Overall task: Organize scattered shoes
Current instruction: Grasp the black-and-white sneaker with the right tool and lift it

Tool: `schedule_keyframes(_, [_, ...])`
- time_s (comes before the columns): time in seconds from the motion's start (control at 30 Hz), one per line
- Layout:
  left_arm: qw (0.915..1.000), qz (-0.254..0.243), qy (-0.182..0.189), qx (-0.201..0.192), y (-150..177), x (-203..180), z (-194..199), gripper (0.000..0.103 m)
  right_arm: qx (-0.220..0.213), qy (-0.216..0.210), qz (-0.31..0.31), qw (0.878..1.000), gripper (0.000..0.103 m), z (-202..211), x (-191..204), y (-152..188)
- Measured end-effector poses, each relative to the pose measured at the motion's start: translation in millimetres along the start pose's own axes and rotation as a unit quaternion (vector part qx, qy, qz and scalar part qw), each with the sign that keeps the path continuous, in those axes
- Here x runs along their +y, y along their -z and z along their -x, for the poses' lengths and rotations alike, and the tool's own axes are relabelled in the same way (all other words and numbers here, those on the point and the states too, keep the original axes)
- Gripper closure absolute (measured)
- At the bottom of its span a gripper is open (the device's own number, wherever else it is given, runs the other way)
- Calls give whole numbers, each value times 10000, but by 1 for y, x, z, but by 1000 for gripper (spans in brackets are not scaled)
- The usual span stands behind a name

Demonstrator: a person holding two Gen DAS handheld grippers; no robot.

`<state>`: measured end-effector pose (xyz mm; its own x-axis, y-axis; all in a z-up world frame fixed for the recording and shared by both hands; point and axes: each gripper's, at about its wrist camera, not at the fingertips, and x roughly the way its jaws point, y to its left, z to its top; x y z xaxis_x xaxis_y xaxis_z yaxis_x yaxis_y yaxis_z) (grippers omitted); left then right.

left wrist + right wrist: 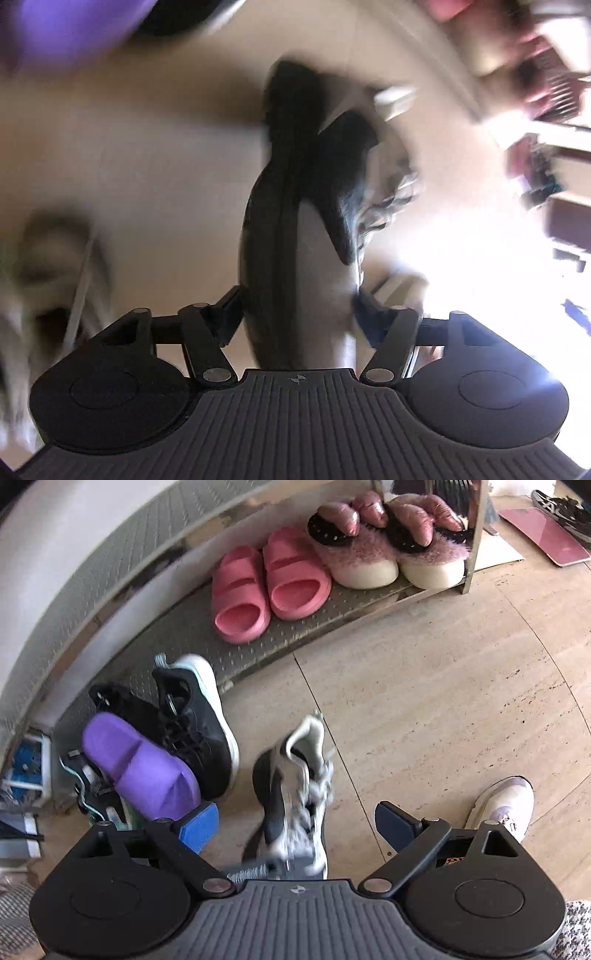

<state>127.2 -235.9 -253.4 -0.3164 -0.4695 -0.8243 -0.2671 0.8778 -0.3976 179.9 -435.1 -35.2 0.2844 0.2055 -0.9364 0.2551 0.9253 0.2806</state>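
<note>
The grey-and-black sneaker could slip from the left gripper, whose wide jaws only hug it loosely.

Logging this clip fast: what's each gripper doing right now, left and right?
Left gripper: closed on the black-and-white sneaker, pads against its sides.
Right gripper: open, fingers wide apart, gripping nothing.
</note>
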Motion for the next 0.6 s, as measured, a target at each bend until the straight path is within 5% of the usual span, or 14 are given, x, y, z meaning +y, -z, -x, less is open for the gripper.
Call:
schedule_keyframes(0.07, [9988, -106, -397, 252, 20, 8, 0, 21, 79, 87, 122, 9999, 10, -7, 4, 2])
schedule_keyframes(0.27, [9945, -858, -603, -37, 56, 13, 45, 18, 365, 310, 485, 9977, 10, -37, 14, 15])
schedule_keyframes(0.37, [9684, -1952, -1431, -608, 68, 10, 80, 18, 518, 269, 468, 9972, 13, -65, 14, 24])
schedule_keyframes(0.53, [9075, -2908, -2454, -1777, 76, 39, 132, 16, 305, 380, 186, 9986, 26, -100, 16, 32])
schedule_keyframes(0.6, [9031, -2825, -2553, -1986, 70, 56, 140, 16, 133, 469, 123, 9987, 29, -110, 18, 32])
